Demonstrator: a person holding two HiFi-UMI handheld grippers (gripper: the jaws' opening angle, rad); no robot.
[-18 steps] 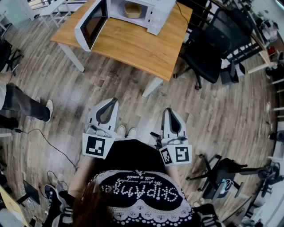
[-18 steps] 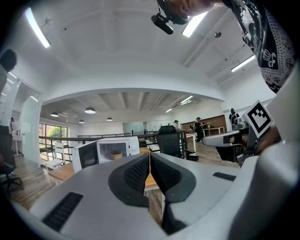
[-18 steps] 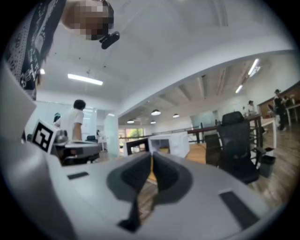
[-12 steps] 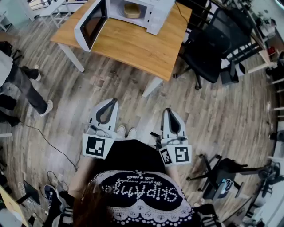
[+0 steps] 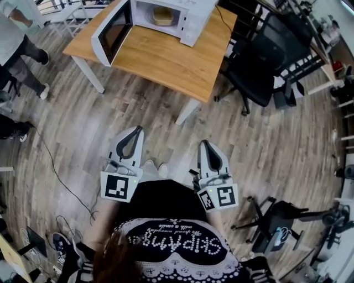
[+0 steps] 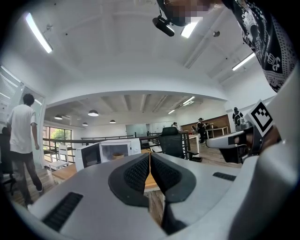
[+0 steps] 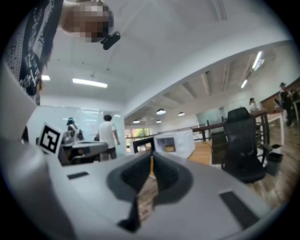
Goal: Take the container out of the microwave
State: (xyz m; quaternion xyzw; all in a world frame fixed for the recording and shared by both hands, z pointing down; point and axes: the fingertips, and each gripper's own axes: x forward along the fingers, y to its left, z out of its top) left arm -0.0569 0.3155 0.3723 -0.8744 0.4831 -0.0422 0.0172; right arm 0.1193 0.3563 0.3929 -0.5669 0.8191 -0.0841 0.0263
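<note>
A white microwave [image 5: 166, 15] stands on the wooden table [image 5: 166, 55] at the top of the head view, its door [image 5: 112, 33] swung open to the left. A tan container [image 5: 164, 15] sits inside it. The microwave [image 6: 110, 152] also shows far ahead in the left gripper view, and small in the right gripper view as microwave [image 7: 173, 143]. Both grippers are held near my body, well short of the table. My left gripper [image 5: 136, 130] is shut and empty. My right gripper [image 5: 205, 143] is shut too, with nothing between its jaws.
A black office chair [image 5: 260, 61] stands right of the table. A person [image 5: 16, 44] walks at the far left over wooden floor. A cable [image 5: 61, 182] lies on the floor at the left. More chairs and gear [image 5: 276, 221] crowd the lower right.
The person at the left has walked away toward the top left corner. Both grippers have stayed shut and close to my body, shifting slightly down in the picture.
</note>
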